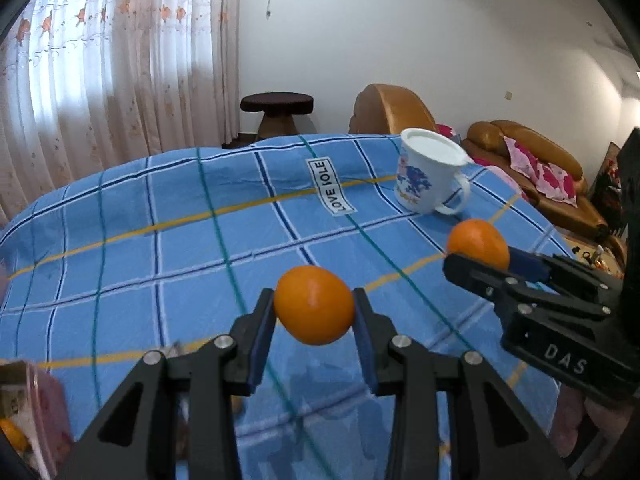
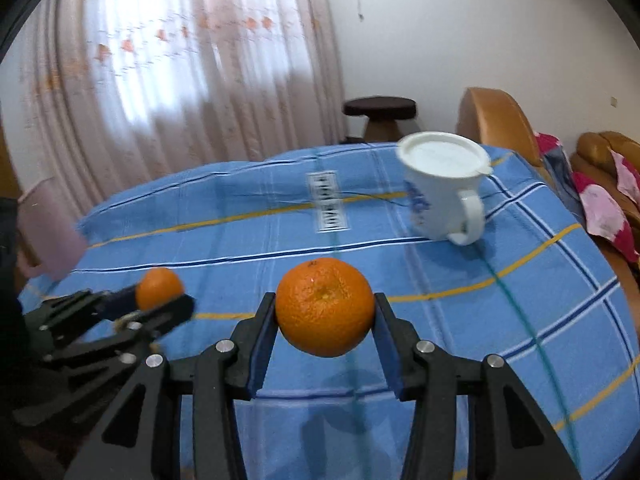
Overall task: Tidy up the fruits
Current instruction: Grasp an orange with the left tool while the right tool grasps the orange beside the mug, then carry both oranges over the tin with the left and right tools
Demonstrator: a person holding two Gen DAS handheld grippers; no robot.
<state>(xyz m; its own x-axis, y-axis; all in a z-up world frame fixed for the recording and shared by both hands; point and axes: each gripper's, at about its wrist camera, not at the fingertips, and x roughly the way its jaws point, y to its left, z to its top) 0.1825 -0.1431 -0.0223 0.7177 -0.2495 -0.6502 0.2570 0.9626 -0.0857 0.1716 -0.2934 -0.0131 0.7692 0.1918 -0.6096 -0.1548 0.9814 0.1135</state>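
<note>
My left gripper (image 1: pixel 314 310) is shut on a smooth orange (image 1: pixel 314 305) and holds it above the blue checked tablecloth (image 1: pixel 160 248). My right gripper (image 2: pixel 325 312) is shut on a larger, dimpled orange (image 2: pixel 325 306), also held above the cloth. In the left wrist view the right gripper (image 1: pixel 478 258) shows at the right with its orange (image 1: pixel 477 242). In the right wrist view the left gripper (image 2: pixel 160 298) shows at the left with its orange (image 2: pixel 159 288). A white mug (image 1: pixel 430 176) with a blue print stands at the far right of the table; it also shows in the right wrist view (image 2: pixel 442 188).
A pink translucent container (image 1: pixel 44 412) sits at the table's near left corner, with something orange (image 1: pixel 14 434) beside it. It also shows in the right wrist view (image 2: pixel 48 232). A brown sofa (image 1: pixel 532 168) stands to the right. A dark stool (image 1: pixel 277 114) and curtains (image 1: pixel 112 64) are behind the table.
</note>
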